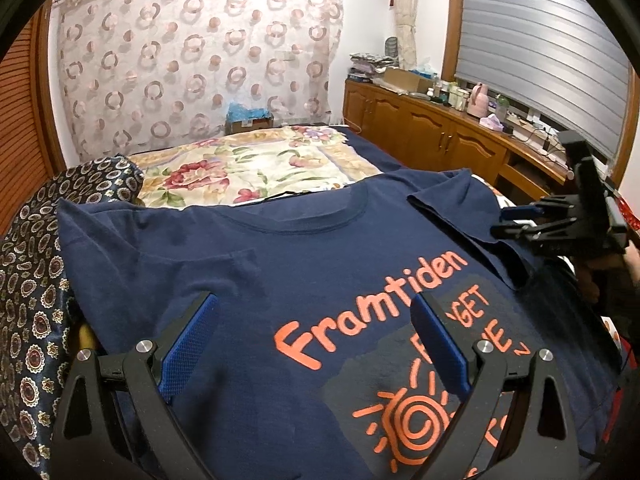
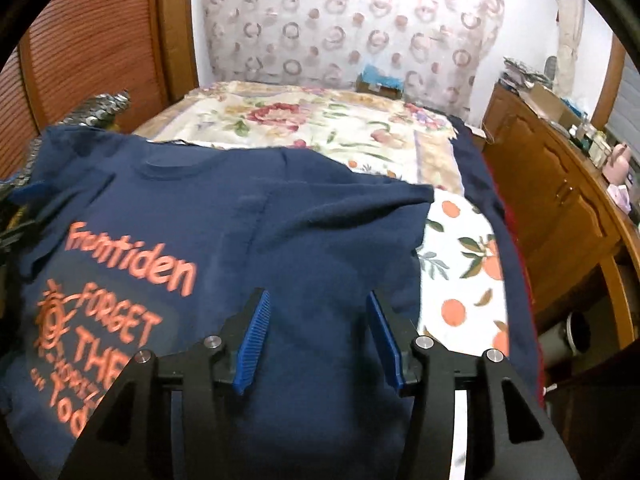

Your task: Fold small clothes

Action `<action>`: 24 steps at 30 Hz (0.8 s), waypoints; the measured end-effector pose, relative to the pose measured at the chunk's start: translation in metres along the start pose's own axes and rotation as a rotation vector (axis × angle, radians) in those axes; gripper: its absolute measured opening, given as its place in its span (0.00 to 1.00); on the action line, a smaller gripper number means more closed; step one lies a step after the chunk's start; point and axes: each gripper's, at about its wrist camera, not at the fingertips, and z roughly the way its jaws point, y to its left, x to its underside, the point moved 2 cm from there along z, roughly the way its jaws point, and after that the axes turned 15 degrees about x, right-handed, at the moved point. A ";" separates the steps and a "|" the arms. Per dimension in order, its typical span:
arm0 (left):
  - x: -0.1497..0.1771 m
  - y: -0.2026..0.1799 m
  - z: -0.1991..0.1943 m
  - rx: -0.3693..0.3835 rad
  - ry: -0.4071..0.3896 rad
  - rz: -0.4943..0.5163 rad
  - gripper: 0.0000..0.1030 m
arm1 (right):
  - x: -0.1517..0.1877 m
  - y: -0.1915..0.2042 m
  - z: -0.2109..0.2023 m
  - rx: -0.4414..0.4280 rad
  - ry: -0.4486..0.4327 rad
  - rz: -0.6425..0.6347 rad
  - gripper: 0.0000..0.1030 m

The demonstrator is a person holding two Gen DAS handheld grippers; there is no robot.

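Note:
A navy T-shirt with orange "Framtiden" print lies face up on the bed, both sleeves folded in over its front. It also shows in the right wrist view. My left gripper is open and empty, hovering over the shirt's chest. My right gripper is open and empty above the shirt's right side. The right gripper also shows in the left wrist view, at the shirt's right edge by the folded sleeve.
A floral quilt covers the bed beyond the shirt. A dark patterned cloth lies at the left. An orange-print sheet lies to the right. A wooden cabinet with clutter stands along the right wall.

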 end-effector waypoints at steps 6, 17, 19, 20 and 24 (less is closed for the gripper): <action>-0.004 0.012 -0.001 -0.024 -0.007 -0.028 0.94 | -0.001 0.026 0.011 -0.040 -0.019 -0.032 0.51; -0.022 0.037 -0.033 -0.093 -0.021 -0.076 0.94 | -0.012 -0.016 0.023 0.012 -0.063 0.062 0.68; -0.027 0.044 -0.041 -0.128 -0.018 -0.075 0.94 | -0.011 -0.020 0.034 0.029 -0.033 0.049 0.68; -0.030 0.049 -0.045 -0.142 -0.016 -0.077 0.94 | -0.009 -0.021 0.041 0.042 -0.014 0.049 0.68; -0.040 0.067 -0.056 -0.185 -0.002 -0.087 0.84 | -0.011 -0.023 0.051 0.009 0.009 0.080 0.68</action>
